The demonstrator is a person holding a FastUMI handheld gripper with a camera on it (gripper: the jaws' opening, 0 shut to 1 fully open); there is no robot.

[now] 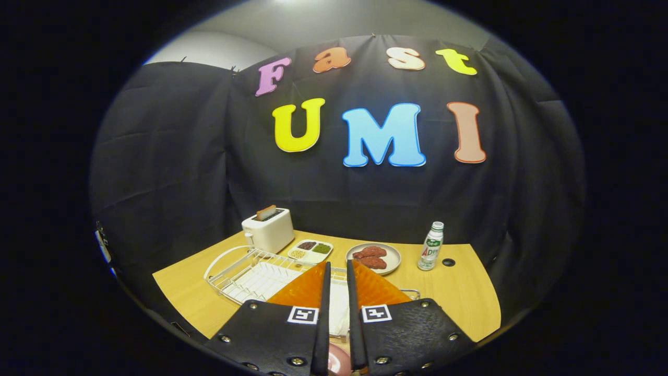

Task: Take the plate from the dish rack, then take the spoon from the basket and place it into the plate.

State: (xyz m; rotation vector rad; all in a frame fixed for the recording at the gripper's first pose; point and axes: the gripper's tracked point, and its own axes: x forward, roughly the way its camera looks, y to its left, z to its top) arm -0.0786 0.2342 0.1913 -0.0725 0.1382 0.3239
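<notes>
The bottle [431, 246] bears a label too small to read.

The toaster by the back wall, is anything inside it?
A slice of toast sticks up from the toaster. The slot's inside is hidden. The nearly closed tool hovers over the dish rack, holding nothing.

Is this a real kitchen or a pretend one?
Probably a pretend one: a kitchen set up in a booth. A toaster, a wire dish rack and a plate of food sit on a wooden table, but black cloth hangs behind. The hand-held gripper hovers above the rack, fingers nearly closed, holding nothing.
</notes>
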